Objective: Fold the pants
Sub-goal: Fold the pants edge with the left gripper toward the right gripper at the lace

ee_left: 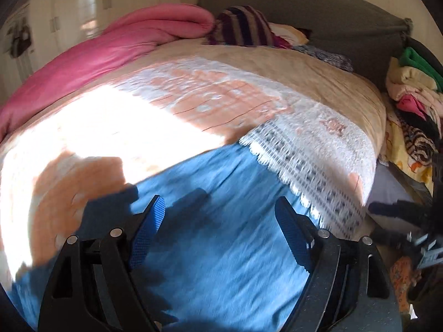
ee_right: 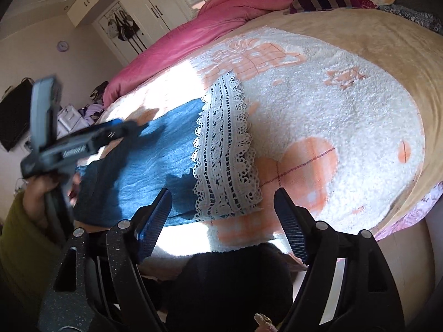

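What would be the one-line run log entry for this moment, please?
left gripper: open, empty, above blue pants | right gripper: open, empty | pants: flat on blanket, lace hem showing

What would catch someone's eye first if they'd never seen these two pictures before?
Probably the bright blue pants with a white lace hem, lying on a white and peach blanket in strong sunlight at the near edge of the bed. Next, the rolled pink duvet along the bed's far side. Both the right hand-held gripper and the left hand-held gripper hang open over the pants, holding nothing.
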Available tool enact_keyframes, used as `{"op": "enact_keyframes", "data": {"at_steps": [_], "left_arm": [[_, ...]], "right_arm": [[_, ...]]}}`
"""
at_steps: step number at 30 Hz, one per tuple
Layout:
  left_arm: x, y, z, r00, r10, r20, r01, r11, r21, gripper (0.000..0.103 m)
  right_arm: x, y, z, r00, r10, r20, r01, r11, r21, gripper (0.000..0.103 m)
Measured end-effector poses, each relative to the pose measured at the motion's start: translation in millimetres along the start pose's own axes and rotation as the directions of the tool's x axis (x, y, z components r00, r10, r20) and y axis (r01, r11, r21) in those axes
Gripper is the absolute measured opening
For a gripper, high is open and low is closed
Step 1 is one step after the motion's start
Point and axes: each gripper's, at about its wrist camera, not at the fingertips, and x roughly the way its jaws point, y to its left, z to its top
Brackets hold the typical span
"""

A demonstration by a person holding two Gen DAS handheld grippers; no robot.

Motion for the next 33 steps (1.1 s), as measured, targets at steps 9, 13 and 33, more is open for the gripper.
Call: {"op": "enact_keyframes", "data": {"at_steps": [9,13,33], "left_arm": [[88.5,-9.4,55.6,0.981,-0.122,-0.153,0.142,0.982,0.126,0.084],[117.2,-1.4,60.8,0.959,-0.161,-0.233,0.189,0.977,0.102,0.083],[120.7,-1.0,50.1,0.906,-0.332,-0.261,0.352,0.936,0.032,0.013]], "right_arm": [[13.9,-4.9,6.6,1.000,-0.002,-0.012,0.002,0.999,0.040,0.073],[21.6,-3.3,6.8,1.000,0.003,-0.026,-0.001,0.999,0.043,0.073],[51.5,26.1,14.0,0.997,0.083,-0.002,-0.083,0.996,0.040,0.018]]}}
